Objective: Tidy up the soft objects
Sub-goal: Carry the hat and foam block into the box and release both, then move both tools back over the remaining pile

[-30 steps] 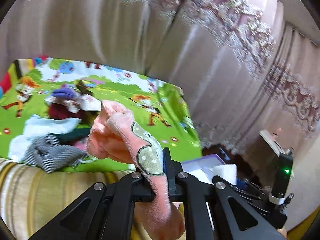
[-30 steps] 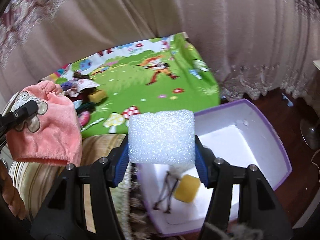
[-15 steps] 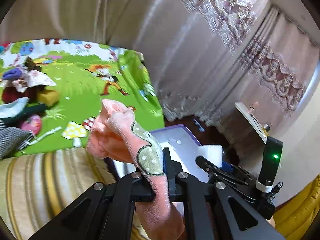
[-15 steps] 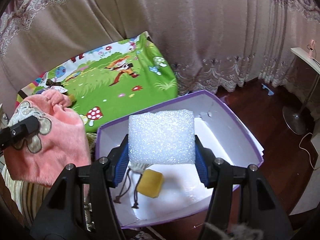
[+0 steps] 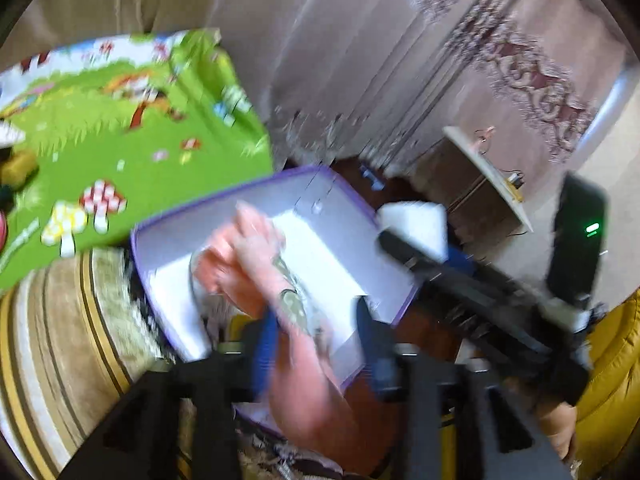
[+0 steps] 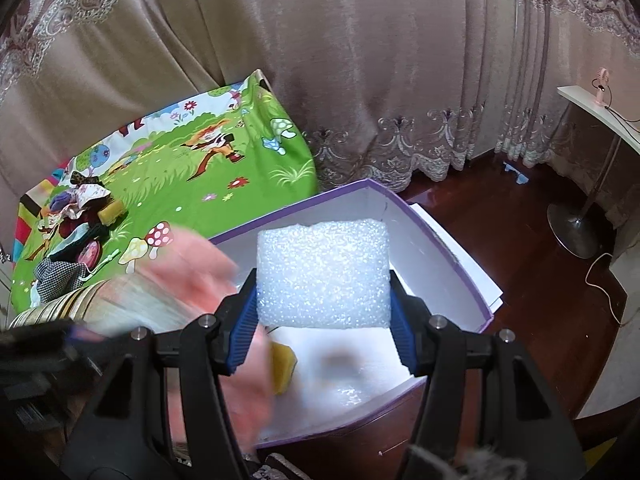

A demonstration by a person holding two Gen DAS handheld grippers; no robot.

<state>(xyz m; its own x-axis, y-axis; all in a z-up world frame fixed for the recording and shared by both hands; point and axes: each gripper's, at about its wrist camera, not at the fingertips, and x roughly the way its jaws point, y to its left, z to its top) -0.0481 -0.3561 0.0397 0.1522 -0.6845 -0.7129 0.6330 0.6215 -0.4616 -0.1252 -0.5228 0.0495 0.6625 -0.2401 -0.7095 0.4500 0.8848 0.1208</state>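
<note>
The left claw point(image 5: 316, 332) has just opened, dropping the pink hat point(image 5: 256, 264) into the box point(image 6: 436, 236). The right claw point(image 6: 322, 320) grips the foam point(image 6: 324, 276) above the box, likely to drop it next.

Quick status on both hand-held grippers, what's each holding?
Left hand-held gripper: jaws just opened, pink hat loose between them.
Right hand-held gripper: shut on white foam block.

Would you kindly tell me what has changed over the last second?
The left gripper swung from the green play mat to the purple-rimmed white box; its jaws have just been opening, freeing the pink fleece hat, which hangs between them. The right gripper remains clamped on the white foam block, now over the box.
</note>
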